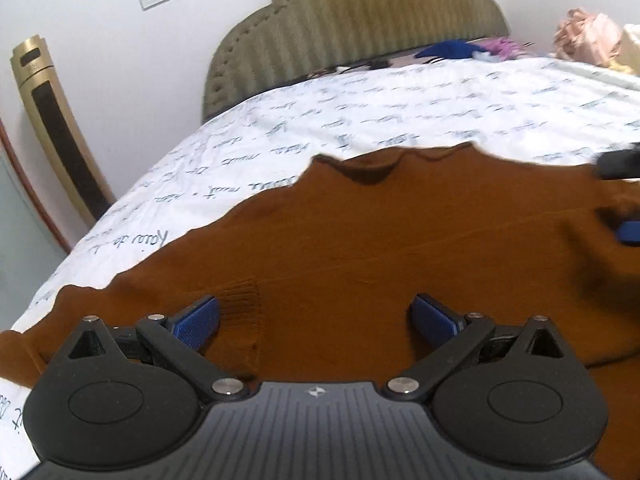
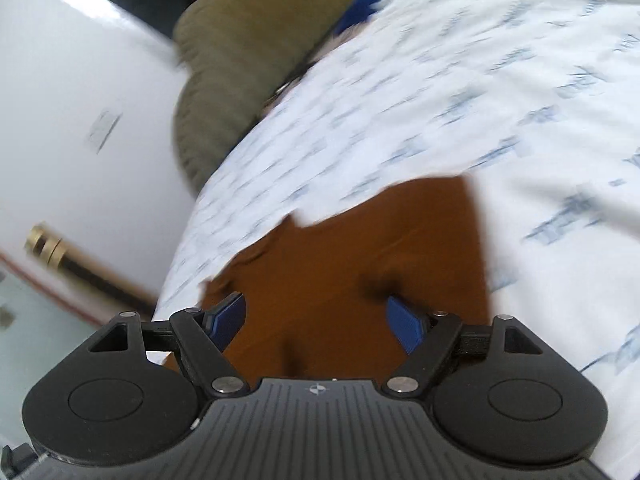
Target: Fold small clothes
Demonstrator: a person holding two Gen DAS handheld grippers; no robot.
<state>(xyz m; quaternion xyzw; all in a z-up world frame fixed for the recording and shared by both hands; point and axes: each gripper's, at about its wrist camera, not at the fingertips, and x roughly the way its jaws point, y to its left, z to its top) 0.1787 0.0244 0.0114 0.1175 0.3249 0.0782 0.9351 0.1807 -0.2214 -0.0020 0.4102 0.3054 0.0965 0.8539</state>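
Garment: brown sweater [image 1: 360, 248] lies spread flat on the bed [image 1: 400, 112], neckline far side | left hand-held gripper [image 1: 316, 322]: spread, above cloth, pinching nothing | right hand-held gripper [image 2: 316, 320]: spread, empty, over sweater edge | advice: lower both onto 1 edge; pinch only the top layer; lift evenly; views blurred

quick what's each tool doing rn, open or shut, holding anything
Left tool: open above the brown garment, holding nothing.
Right tool: open over the same garment, nothing visibly pinched between its pads.
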